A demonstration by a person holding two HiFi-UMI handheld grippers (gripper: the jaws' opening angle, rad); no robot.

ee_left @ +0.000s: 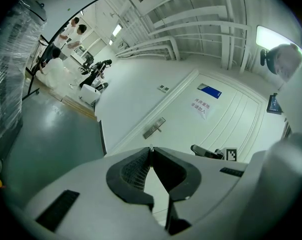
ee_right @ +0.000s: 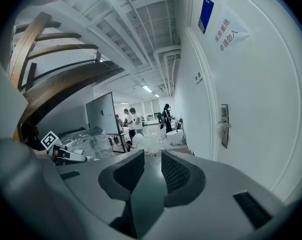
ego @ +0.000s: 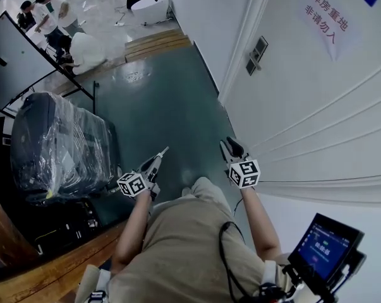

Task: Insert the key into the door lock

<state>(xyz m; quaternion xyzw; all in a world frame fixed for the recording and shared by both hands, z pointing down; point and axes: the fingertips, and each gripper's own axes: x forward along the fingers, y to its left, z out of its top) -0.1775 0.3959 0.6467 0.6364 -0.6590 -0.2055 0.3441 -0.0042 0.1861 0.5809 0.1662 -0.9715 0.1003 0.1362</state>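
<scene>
Glossy dark green floor (ego: 158, 93) runs beside the white door (ego: 316, 106). The left gripper (ee_left: 151, 152) is clenched on a key (ee_left: 151, 147); the right gripper (ee_right: 153, 159) gapes, empty.

The left gripper's (ee_left: 151, 151) black jaws were pinched together on a thin silvery key (ee_left: 150, 147); beyond them, a silver lock plate (ee_left: 154, 128) sat on the far white panelled door (ee_left: 226, 126).

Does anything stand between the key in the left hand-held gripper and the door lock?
Nothing visible does. The left hand-held gripper holds the key, and only open air lies between it and the door lock on the white door.
</scene>
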